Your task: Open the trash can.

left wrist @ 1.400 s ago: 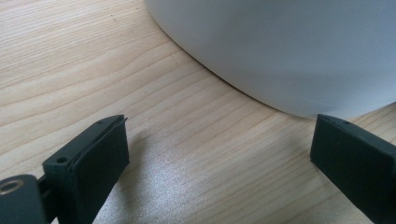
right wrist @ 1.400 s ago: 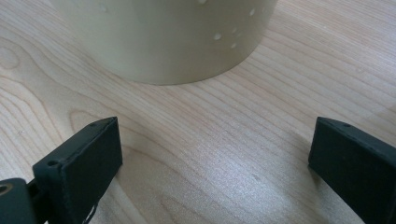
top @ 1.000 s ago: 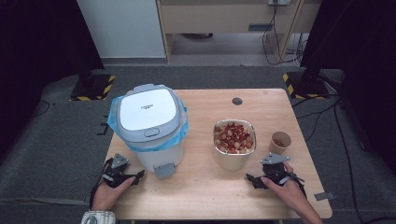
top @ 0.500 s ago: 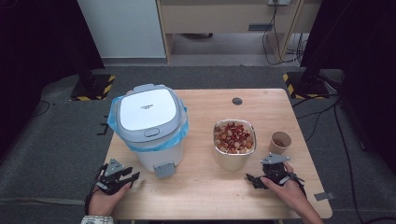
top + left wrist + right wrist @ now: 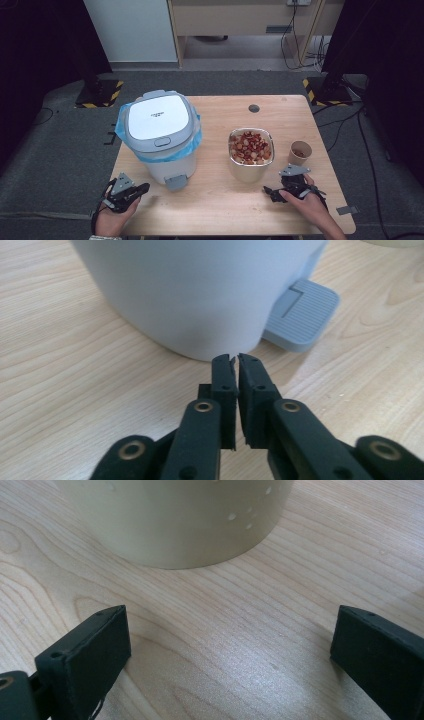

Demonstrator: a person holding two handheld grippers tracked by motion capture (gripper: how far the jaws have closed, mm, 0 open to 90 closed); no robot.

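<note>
i rest my left gripper (image 5: 141,188) low on the table (image 5: 220,210), jaws pressed together on nothing, aimed at the one pedal (image 5: 300,315) of the single bin (image 5: 160,135), ready to press it i judge. my right gripper (image 5: 270,192) spreads wide before the one food container (image 5: 250,155); beyond it stands one paper cup (image 5: 300,152).

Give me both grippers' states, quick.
Left gripper: jaws closed, holding nothing, by the pedal bin.
Right gripper: jaws open, empty, facing the bowl.
</note>
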